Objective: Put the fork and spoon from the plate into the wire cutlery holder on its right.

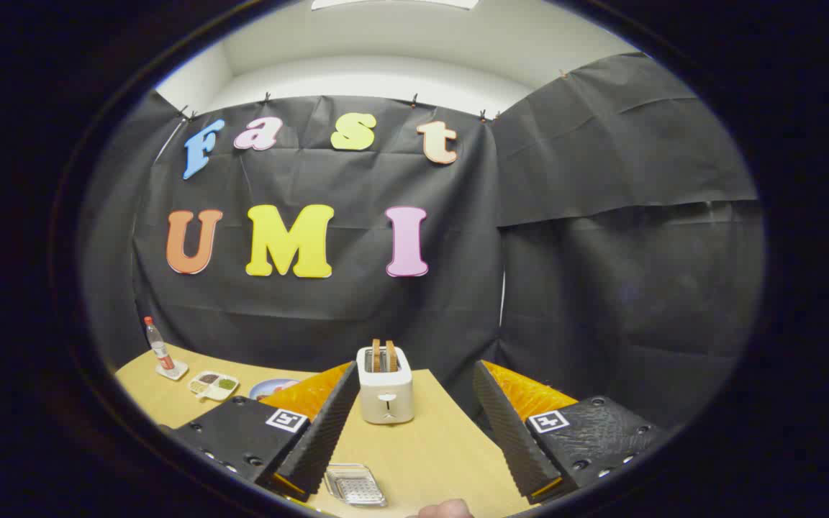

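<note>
Gaping empty, the gripper (414, 439) frames a toaster (385, 394) beyond.

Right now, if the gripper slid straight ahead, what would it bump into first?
Probably the white toaster, standing on the wooden table just ahead between the open fingers; depth is unclear, and beyond it hangs the black cloth wall.
</note>
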The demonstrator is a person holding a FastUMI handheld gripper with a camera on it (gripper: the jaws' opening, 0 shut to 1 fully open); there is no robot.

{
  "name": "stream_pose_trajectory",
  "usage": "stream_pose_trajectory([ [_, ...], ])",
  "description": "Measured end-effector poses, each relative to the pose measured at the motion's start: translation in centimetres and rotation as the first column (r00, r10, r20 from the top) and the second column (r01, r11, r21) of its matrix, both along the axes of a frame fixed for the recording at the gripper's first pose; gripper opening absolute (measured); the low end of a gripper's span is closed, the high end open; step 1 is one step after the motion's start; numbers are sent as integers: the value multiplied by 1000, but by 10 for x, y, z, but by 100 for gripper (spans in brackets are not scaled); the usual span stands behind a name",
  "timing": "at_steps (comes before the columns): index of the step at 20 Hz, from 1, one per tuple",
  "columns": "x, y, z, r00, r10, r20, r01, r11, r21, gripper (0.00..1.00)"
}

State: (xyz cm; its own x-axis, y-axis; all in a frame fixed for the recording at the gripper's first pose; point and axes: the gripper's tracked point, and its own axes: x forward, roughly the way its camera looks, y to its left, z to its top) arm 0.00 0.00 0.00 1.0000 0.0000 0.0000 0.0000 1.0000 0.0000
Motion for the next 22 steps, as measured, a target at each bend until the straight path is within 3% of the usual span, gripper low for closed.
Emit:
stream_pose_trajectory([
  [12,6,21,-15,997,63,-55,-63,998,12,95],
  [22,-8,75,-16,983,169,-65,-172,984,-42,95],
])
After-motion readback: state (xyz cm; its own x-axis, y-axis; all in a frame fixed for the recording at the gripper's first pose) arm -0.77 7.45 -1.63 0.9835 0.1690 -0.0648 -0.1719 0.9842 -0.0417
